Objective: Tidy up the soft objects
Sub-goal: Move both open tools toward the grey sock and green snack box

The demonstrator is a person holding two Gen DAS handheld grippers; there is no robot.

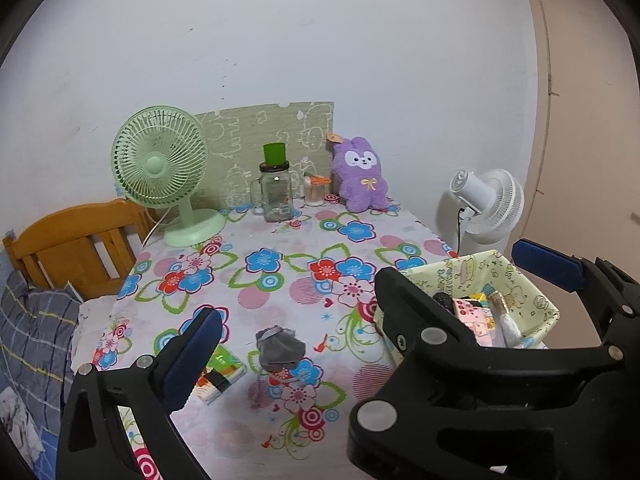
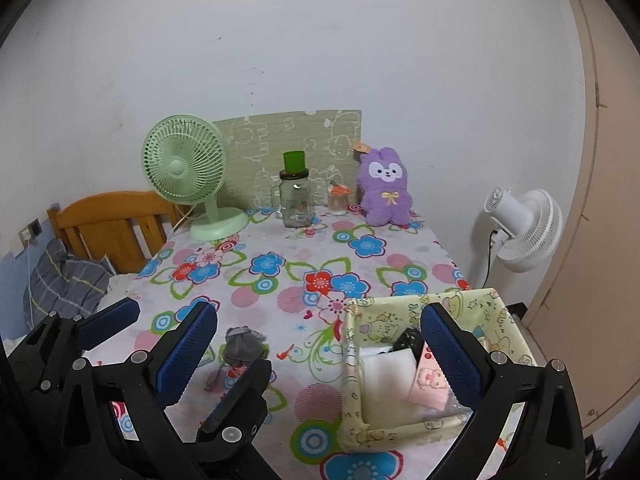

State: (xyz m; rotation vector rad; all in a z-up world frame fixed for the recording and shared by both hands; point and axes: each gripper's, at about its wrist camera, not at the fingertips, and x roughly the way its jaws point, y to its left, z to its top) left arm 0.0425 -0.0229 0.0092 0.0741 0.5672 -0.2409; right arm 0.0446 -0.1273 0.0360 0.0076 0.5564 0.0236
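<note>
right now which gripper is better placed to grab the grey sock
Left, probably. The grey sock lies between the open left gripper fingers, straight ahead. The right gripper is also open, but centred nearer the basket.

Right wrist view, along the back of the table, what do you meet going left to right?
Green fan → glass jar with a green cup on top → small container → purple plush bunny.

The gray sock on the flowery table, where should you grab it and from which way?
Grab the gray sock around its bunched middle, coming from above. It lies crumpled and low on the tablecloth, so there's no side to pinch. The open left gripper is probably nearest; the basket waits on its right.
</note>
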